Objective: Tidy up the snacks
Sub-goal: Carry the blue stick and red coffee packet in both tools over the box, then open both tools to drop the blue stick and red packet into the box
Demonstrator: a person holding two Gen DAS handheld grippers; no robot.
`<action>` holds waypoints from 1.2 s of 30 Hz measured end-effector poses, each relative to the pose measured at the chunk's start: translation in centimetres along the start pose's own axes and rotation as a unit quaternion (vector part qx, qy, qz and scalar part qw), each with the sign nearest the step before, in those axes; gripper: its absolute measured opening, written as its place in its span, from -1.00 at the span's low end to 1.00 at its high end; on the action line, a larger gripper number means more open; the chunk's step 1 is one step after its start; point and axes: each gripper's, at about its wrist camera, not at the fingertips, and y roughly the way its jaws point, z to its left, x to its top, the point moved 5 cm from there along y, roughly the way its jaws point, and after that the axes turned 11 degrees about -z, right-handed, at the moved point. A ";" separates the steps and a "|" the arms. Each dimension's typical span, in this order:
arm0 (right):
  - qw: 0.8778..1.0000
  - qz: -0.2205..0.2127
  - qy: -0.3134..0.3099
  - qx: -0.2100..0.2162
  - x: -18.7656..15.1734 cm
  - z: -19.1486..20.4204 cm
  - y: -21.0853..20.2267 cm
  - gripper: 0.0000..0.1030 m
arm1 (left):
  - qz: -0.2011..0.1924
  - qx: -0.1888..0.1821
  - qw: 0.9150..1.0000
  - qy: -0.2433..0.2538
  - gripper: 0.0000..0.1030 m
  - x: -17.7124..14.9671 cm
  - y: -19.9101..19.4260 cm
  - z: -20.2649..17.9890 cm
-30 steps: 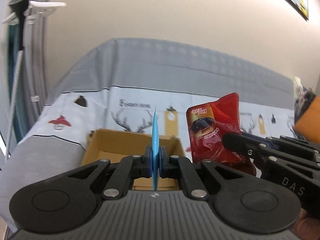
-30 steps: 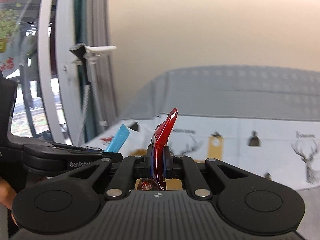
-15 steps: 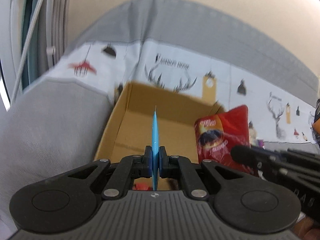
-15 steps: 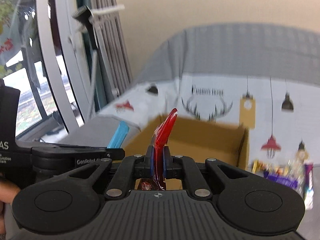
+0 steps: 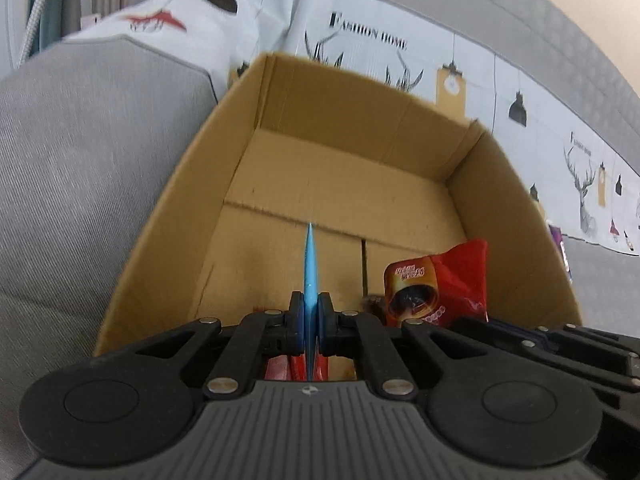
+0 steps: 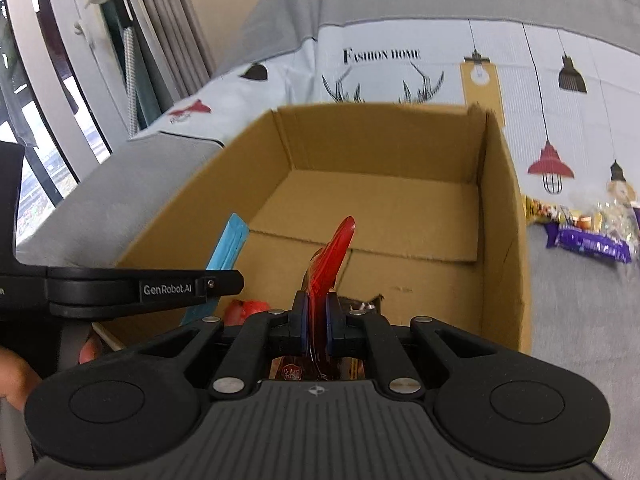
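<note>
A grey bed point(image 6: 580, 320) with a printed cover carries an open cardboard box point(image 5: 340, 184). Over the box's near end, the left gripper point(image 5: 309, 328) is clamped on a thin blue packet point(image 5: 309, 264), and the right gripper point(image 6: 316, 322) is clamped on a red packet point(image 6: 332, 256). More wrapped snacks point(image 6: 588, 232) lie on the bed right of the box.
</note>
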 end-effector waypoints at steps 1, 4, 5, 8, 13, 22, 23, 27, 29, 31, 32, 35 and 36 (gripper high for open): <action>1.000 0.002 0.004 0.000 -0.2 -0.1 0.1 -0.83 | 0.004 0.001 1.000 -0.002 -0.88 -0.2 0.1 0.1; 1.000 0.009 0.010 0.001 -0.5 -0.3 0.2 -0.83 | 0.007 0.002 1.000 -0.003 -0.88 -0.4 -0.3 0.2; 1.000 0.013 0.013 0.003 -0.4 -0.3 0.2 -0.82 | 0.007 0.000 1.000 -0.004 -0.88 -0.4 -0.6 0.1; 1.000 0.001 0.028 -0.007 0.2 -0.7 -0.6 -0.57 | 0.003 0.003 1.000 -0.003 -0.19 0.2 -1.7 -0.4; 0.999 -0.033 0.031 -0.009 1.8 -1.4 -3.8 0.32 | -0.020 0.004 1.000 0.002 0.74 1.4 -5.3 -2.0; 0.997 -0.050 0.020 -0.062 2.9 -3.8 -10.6 0.99 | -0.022 0.047 0.998 0.020 0.99 2.5 -11.0 -6.9; 0.996 -0.048 0.021 -0.069 2.9 -4.0 -11.1 0.99 | -0.023 0.060 0.998 0.027 0.99 2.4 -11.5 -7.7; 0.995 -0.042 0.015 -0.084 2.7 -5.1 -13.4 0.99 | -0.021 0.057 0.997 0.049 1.00 2.0 -12.5 -11.2; 0.994 -0.043 0.016 -0.094 2.7 -6.0 -14.5 0.99 | -0.015 0.053 0.996 0.065 1.00 2.0 -12.7 -13.2; 0.993 -0.042 0.020 -0.105 2.7 -6.9 -15.2 0.99 | -0.011 0.060 0.994 0.089 1.00 2.1 -12.7 -15.4; 0.993 -0.040 0.023 -0.108 2.7 -7.3 -15.5 0.99 | -0.013 0.060 0.993 0.099 1.00 2.1 -12.8 -16.6; 0.992 -0.051 0.051 -0.106 2.9 -9.4 -16.8 0.99 | -0.031 0.059 0.991 0.120 1.00 2.6 -13.0 -19.5; 0.991 -0.055 0.058 -0.104 3.0 -10.1 -17.1 0.99 | -0.034 0.054 0.990 0.125 1.00 2.7 -12.9 -20.3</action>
